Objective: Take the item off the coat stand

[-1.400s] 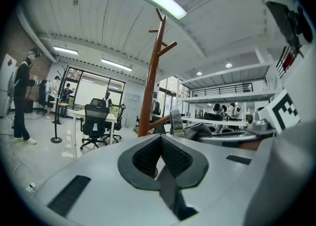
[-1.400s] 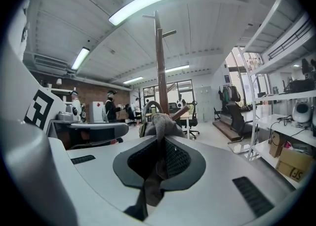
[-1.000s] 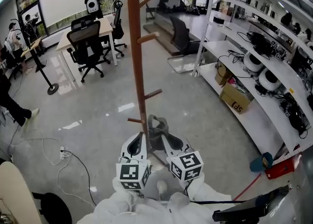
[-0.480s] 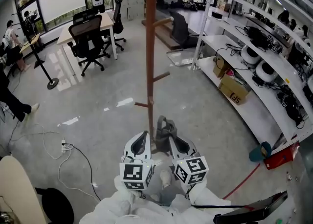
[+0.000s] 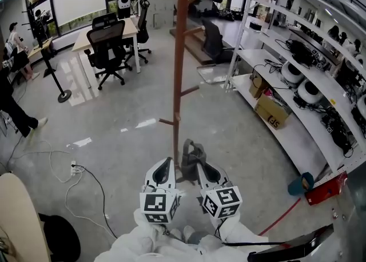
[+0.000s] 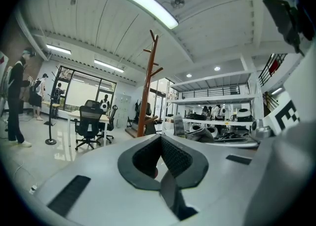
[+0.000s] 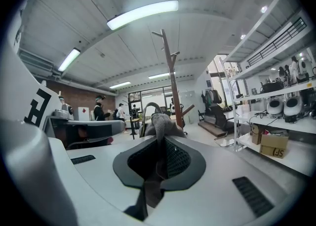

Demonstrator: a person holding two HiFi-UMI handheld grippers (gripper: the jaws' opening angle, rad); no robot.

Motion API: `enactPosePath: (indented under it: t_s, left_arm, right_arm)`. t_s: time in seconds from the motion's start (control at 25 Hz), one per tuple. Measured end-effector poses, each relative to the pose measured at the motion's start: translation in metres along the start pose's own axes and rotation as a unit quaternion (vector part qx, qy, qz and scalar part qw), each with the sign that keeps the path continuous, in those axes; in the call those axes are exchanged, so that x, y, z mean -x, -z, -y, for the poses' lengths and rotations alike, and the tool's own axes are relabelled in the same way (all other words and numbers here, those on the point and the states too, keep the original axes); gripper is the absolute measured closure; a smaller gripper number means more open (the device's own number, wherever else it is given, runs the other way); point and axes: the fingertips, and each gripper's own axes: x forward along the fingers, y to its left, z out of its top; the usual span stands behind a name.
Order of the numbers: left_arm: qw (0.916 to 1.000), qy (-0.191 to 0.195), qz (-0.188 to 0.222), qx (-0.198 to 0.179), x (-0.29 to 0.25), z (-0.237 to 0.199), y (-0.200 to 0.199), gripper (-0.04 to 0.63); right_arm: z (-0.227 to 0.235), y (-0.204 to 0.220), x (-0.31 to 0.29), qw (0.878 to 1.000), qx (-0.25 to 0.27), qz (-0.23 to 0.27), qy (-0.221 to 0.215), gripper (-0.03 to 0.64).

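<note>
Floor (image 5: 114,135): wide and bare to the left of the stand and ahead of it, so there is plenty of room to draw back.
Shelving (image 5: 297,92): runs along the right side, well apart from both grippers.
Coat stand (image 5: 180,55): over the last second it has swung from leaning to upright in the head view. The pegs in view are bare.
Item (image 5: 191,153): a grey cloth piece, off every peg, stays held just beside the pole's foot. The lift-off looks done, with only carrying clear left.
Right gripper (image 5: 198,165): jaws nearly closed, pinching a fold of the item.
Left gripper (image 5: 167,165): jaws together with nothing between them, close beside the right gripper.
Cable (image 5: 86,182): lies loose at lower left and could snag feet when backing away.
</note>
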Motion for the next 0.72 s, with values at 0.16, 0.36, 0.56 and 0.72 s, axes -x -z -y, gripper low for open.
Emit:
enactPosePath:
  t_s: [0.16,0.36,0.56,0.72]
  left_arm:
    - [1.0000,-0.007,0.004,0.003,-0.001,0.004,-0.001,0.607]
    - [1.0000,-0.008,0.005,0.003,-0.004,0.013,-0.002,0.607]
    - [0.9999,-0.013,0.009,0.000,-0.006,0.013,-0.005,0.607]
    - [0.9999,-0.014,0.007,-0.005,-0.008,0.012,-0.005,0.607]
  right_arm:
    - [0.000,-0.004,0.003,1.000,0.007,0.004,-0.010,0.594]
    - [0.005,-0.004,0.005,1.000,0.020,-0.004,-0.013,0.594]
    - [0.008,-0.006,0.005,1.000,0.018,-0.002,-0.017,0.594]
    - [0.010,-0.007,0.001,1.000,0.017,0.001,-0.018,0.594]
